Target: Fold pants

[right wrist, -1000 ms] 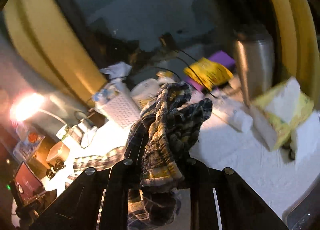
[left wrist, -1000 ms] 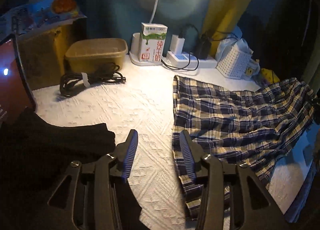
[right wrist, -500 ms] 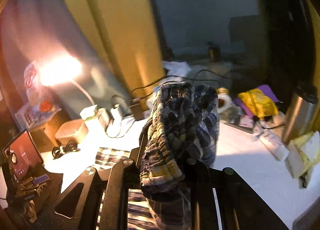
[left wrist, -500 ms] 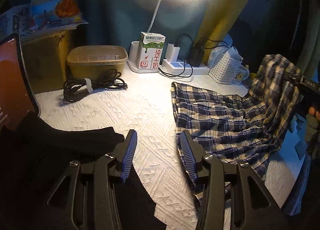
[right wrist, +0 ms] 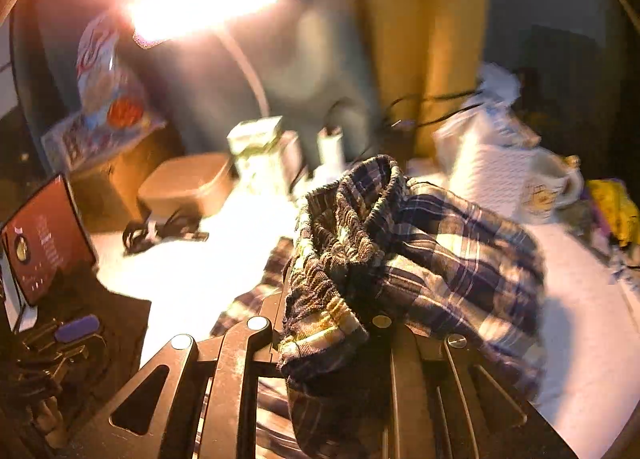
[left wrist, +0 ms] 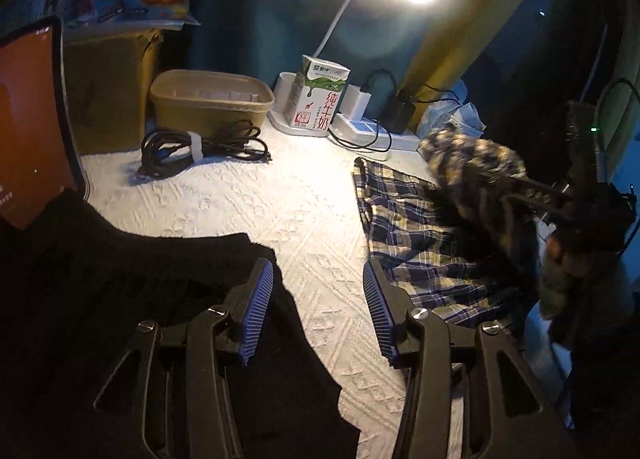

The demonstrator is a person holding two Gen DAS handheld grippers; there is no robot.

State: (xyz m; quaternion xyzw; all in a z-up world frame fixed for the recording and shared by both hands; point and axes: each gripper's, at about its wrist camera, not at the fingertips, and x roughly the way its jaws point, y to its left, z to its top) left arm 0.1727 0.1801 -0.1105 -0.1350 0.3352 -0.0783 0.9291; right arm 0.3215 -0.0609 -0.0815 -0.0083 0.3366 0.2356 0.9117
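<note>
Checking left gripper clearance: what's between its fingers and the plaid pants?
Left wrist view: only bare white textured cover between the open left gripper and plaid pants; right finger nearly overlaps their edge.

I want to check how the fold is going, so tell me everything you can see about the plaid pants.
The plaid pants are thin woven fabric checked in navy, cream and yellow, with a gathered elastic waistband. The right gripper is shut on the bunched waistband end, holding it above the white textured cover. The other end lies flat on that cover, its edge facing the power strip. The open left gripper hovers beside the pants, not touching them.
</note>
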